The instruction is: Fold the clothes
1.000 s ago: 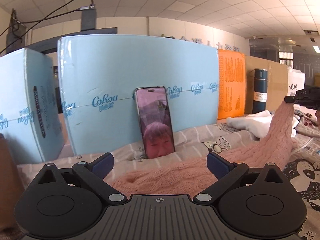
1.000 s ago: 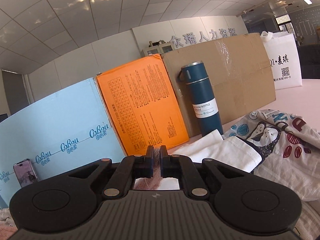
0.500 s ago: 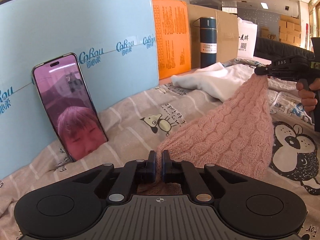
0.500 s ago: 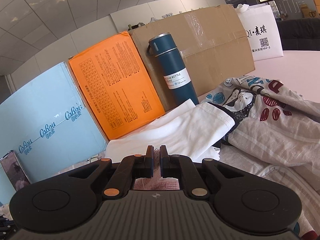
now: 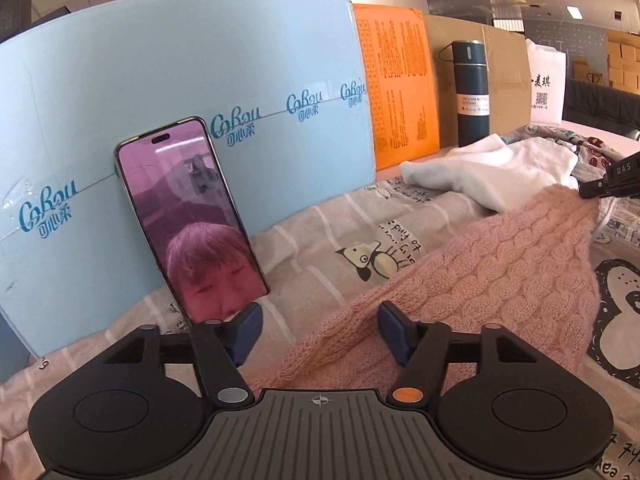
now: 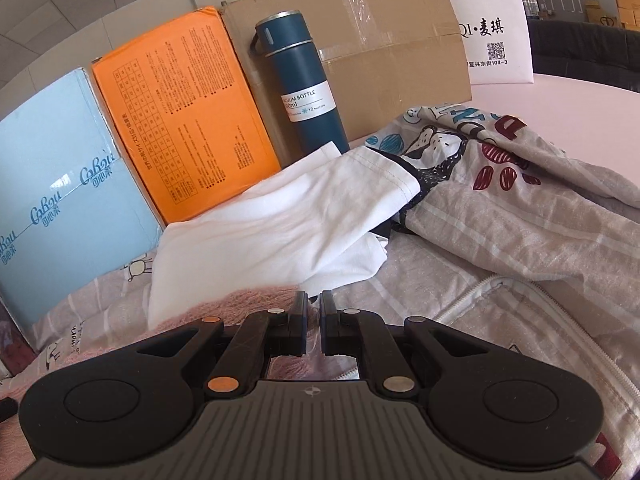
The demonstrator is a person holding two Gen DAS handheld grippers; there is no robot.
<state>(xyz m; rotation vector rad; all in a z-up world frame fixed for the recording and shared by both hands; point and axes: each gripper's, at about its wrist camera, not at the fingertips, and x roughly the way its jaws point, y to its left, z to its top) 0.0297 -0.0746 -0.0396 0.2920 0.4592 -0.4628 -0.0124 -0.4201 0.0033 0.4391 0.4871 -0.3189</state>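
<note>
- Left wrist view, far left: a pale blue box (image 5: 168,128) stands upright, with a phone (image 5: 188,216) leaning on it, screen lit.
- Lower centre: the left gripper (image 5: 319,326) has just been opening; its jaws stand apart, and the near edge of the pink knitted sweater (image 5: 500,272) lies between them, untouched by the pads.
- The sweater runs up toward the right edge over a printed bedsheet (image 5: 320,248).
- Right edge: the right gripper (image 5: 588,192) is clamped on the sweater's far end.
- Right wrist view, from the left: an orange box (image 6: 176,120), a dark blue bottle (image 6: 304,88), a cardboard box (image 6: 380,40).
- Centre: a white garment (image 6: 280,232) lies just beyond the pinched-together fingers (image 6: 298,320).
</note>
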